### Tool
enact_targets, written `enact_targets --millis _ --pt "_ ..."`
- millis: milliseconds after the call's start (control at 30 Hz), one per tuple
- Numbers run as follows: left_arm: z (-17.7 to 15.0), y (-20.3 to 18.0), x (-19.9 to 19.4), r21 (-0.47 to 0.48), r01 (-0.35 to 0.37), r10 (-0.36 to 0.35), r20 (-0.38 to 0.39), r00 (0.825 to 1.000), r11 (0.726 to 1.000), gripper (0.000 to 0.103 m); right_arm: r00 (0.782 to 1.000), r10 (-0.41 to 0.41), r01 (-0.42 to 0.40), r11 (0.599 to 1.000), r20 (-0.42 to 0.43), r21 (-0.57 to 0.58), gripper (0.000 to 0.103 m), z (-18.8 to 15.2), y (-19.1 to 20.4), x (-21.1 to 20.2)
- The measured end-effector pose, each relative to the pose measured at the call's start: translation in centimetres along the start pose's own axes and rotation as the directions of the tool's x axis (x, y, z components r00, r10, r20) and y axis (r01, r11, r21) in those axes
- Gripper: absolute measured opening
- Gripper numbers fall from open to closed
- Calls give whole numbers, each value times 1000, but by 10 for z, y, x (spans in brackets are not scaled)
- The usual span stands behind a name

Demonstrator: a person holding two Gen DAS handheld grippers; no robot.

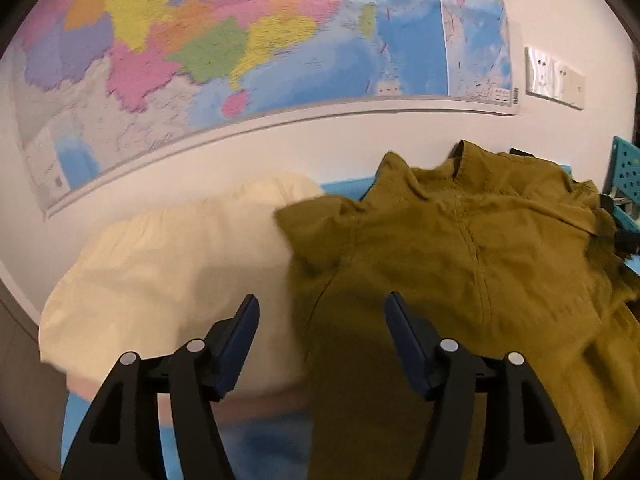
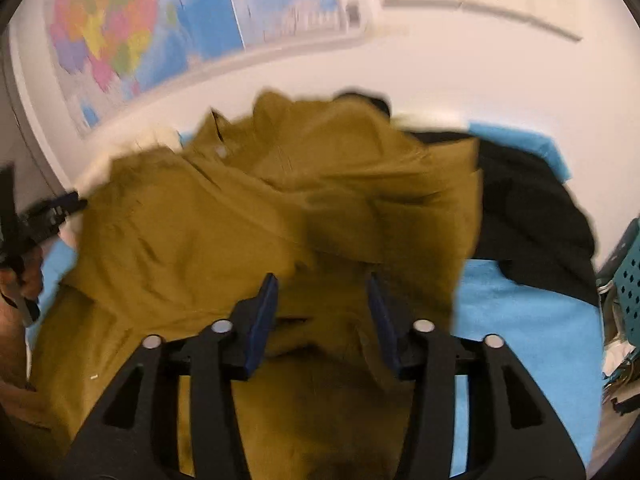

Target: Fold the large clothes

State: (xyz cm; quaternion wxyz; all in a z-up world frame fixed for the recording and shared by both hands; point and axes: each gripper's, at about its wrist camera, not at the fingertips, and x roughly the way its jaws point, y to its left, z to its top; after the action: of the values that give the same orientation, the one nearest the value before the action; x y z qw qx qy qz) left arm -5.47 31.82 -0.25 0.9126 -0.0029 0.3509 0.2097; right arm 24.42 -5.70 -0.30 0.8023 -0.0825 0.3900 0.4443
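Lying crumpled on the blue table cover [image 2: 520, 320], the olive-green cloth jacket [image 1: 460, 260] sits beside a cream garment [image 1: 168, 272]. Left gripper [image 1: 322, 304] hovers with jaws apart, empty; right gripper [image 2: 322, 284] gapes above the jacket, gripping nothing.

Two fisheye views look forward and downward along each handheld gripper, close above a blue-covered table [image 2: 520, 320] against a white wall. Both share the olive shirt [image 1: 460, 260] and wall map [image 1: 240, 40].
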Motion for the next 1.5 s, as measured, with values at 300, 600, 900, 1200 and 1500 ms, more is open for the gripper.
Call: enact_targets --millis 300,600,900,1200,1500 --pt "-88 37 -47 -87 193 -204 -145 968 977 68 994 108 -98 973 -34 211 71 -95 -39 -79" --pt "-137 35 -55 -209 374 -418 -242 875 904 73 960 273 -241 920 -64 309 76 -160 -29 -92" --pt "-145 18 -67 -197 451 -487 -214 847 870 77 880 475 -448 841 -17 303 29 -189 7 -104" --pt "-138 14 -89 -185 511 -536 -128 834 839 62 923 338 -372 906 185 203 9 -156 15 -185" --pt "-154 31 -84 -223 472 -510 -168 844 853 72 966 258 -252 897 32 362 68 -204 -21 -133"
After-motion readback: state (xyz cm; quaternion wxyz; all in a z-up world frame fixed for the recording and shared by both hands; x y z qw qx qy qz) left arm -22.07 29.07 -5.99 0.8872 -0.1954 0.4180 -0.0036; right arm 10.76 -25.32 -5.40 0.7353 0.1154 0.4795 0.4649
